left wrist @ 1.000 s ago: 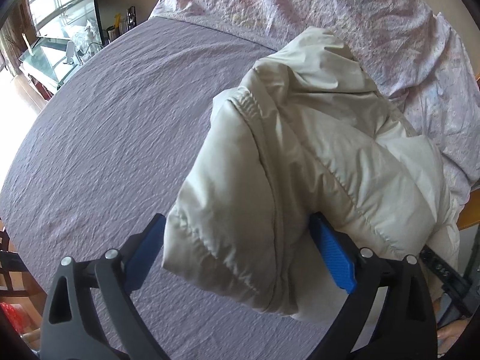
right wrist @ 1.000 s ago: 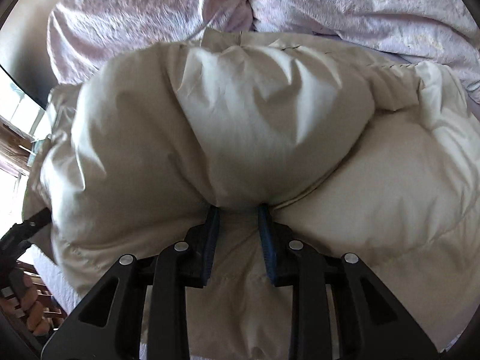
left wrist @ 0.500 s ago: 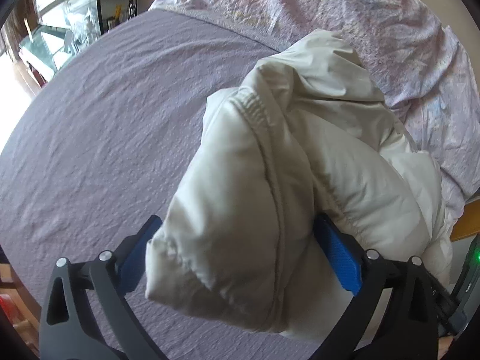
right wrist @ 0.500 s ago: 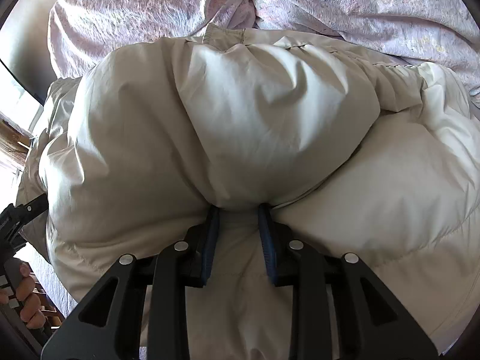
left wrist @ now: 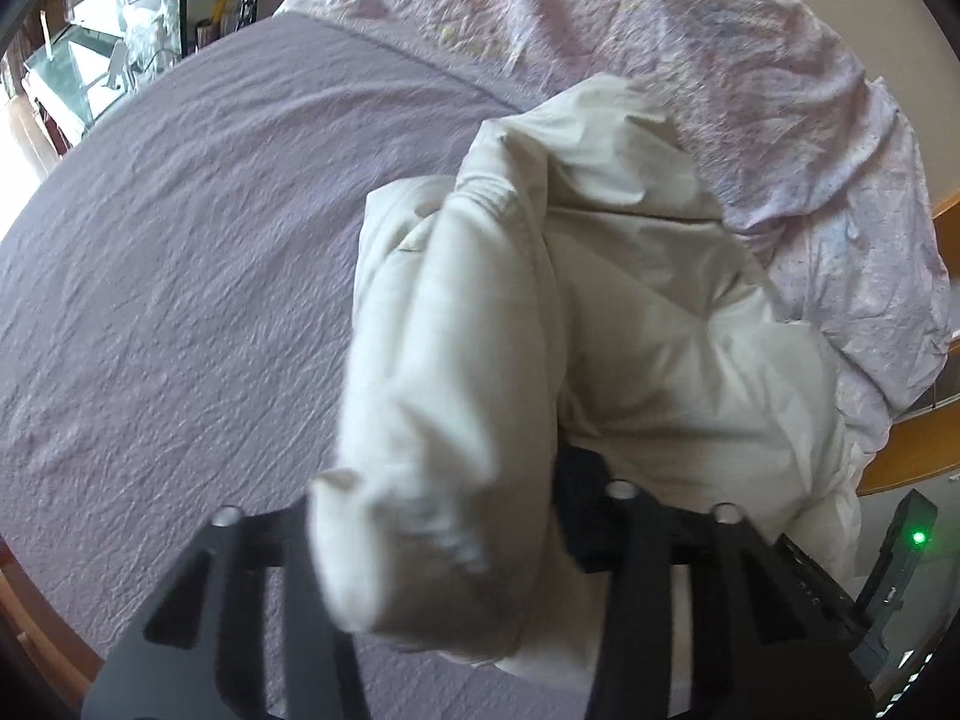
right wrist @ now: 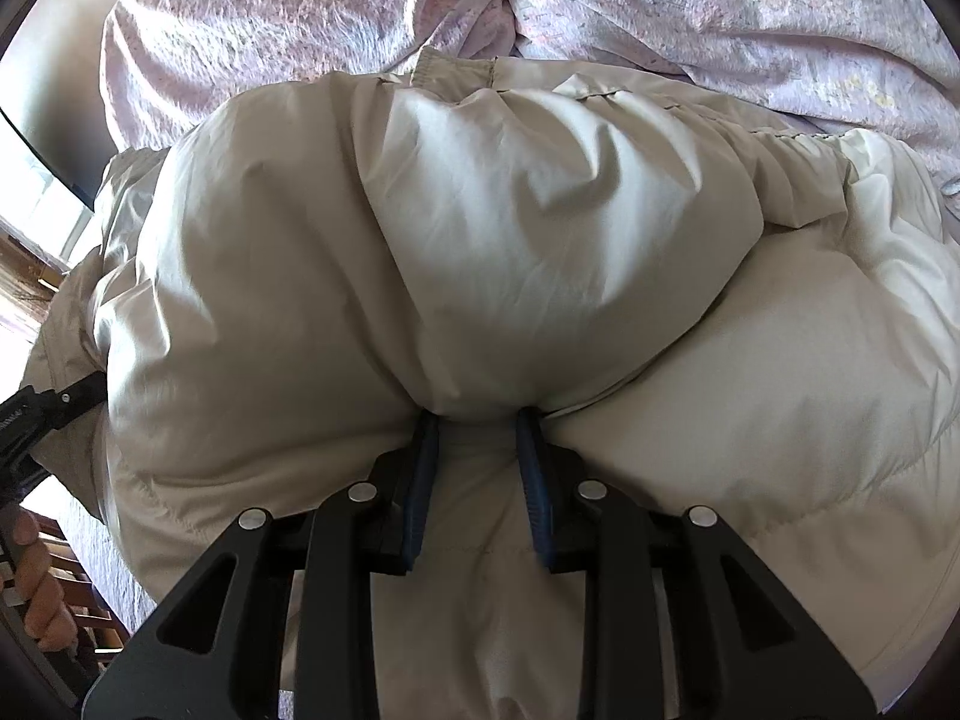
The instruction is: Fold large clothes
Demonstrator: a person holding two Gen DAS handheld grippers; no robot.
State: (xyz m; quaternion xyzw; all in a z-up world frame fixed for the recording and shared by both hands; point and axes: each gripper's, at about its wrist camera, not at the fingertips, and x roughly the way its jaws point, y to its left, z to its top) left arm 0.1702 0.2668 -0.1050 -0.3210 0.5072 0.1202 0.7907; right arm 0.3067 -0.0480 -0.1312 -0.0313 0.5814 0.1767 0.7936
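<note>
A cream puffer jacket (left wrist: 630,324) lies bunched on the purple bed sheet (left wrist: 180,252). In the left wrist view my left gripper (left wrist: 438,516) has closed on a thick padded fold of the jacket (left wrist: 444,396), which bulges up between the jaws and hides the pads. In the right wrist view the jacket (right wrist: 480,228) fills the frame. My right gripper (right wrist: 477,438) is shut on a pinched fold of it, blue pads (right wrist: 531,468) pressed into the fabric. The left gripper's tip (right wrist: 54,408) shows at the left edge.
A crumpled pink floral duvet (left wrist: 690,42) lies behind the jacket at the bed's head. A wooden bed frame (left wrist: 906,456) shows at right. A window and cluttered ledge (left wrist: 114,60) are at far left. A hand (right wrist: 42,588) holds the left gripper.
My left gripper's jaws have closed from wide open onto the jacket's padded fold and moved in closer. My right gripper has kept its hold, with the jacket shifting slightly.
</note>
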